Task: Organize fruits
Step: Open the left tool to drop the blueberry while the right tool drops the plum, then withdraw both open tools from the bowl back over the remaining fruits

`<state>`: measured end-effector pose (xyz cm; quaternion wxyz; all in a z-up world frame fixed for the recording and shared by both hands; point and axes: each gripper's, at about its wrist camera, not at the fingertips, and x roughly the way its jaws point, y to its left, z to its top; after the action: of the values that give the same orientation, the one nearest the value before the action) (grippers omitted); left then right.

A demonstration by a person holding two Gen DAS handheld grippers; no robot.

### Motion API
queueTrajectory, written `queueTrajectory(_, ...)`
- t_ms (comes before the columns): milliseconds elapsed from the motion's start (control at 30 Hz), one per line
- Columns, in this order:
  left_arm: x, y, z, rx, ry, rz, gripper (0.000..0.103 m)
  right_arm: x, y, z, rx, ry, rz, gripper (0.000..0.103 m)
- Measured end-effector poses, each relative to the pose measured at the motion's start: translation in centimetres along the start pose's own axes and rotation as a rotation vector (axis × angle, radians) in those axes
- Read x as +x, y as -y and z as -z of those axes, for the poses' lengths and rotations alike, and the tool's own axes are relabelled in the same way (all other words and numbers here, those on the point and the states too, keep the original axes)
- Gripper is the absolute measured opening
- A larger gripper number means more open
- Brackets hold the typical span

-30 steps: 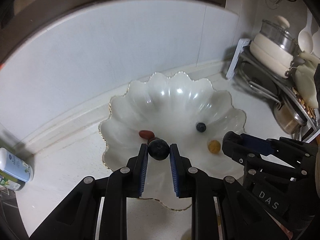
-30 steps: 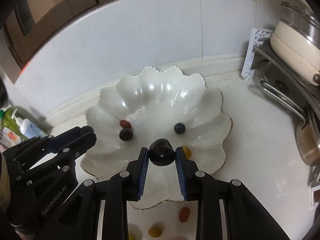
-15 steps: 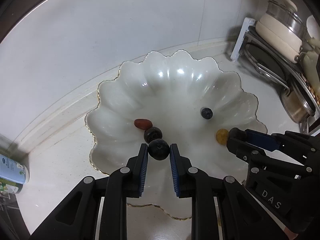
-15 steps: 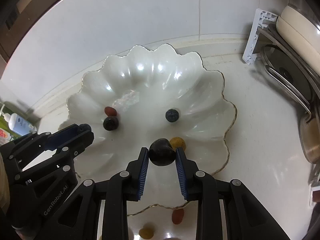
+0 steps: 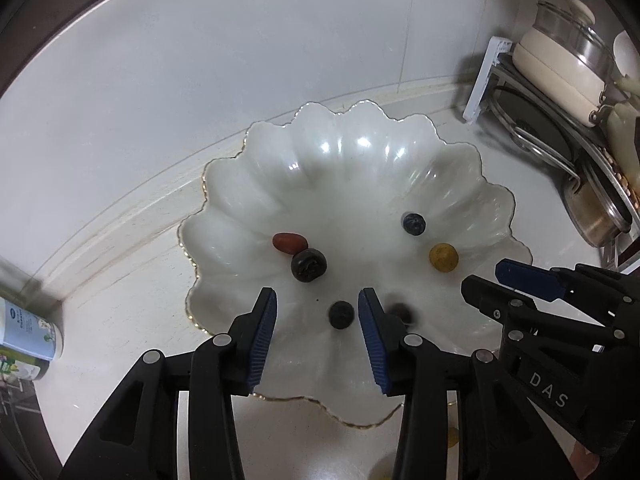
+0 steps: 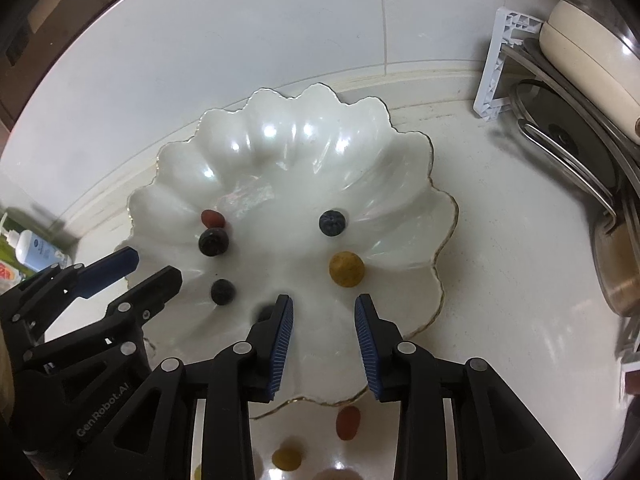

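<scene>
Both berries dropped into bowl (image 5: 224, 216); left tool (image 5: 317, 300) and right tool (image 6: 323, 307) just opened, empty.

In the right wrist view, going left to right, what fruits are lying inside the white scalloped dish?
Red fruit with a dark berry just below it, then small dark berry, blueberry, yellow fruit.
</scene>
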<state>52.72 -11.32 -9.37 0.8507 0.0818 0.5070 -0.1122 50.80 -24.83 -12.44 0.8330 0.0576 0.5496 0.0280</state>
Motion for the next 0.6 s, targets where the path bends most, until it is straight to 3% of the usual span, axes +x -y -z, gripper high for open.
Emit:
queueTrajectory(200, -1.7, -0.1, 0.5, 0.005, 0.037, -0.031, 0.042, -1.4, -0.1, 0.7, -0.014, 0.032, 0.013, 0.033)
queueTrajectory(600, -5.8, 0.1, 2.1, -0.002, 0.125, -0.021, 0.042, -5.8, -0.2, 2.4, -0.034, 0.142, 0.050, 0.034)
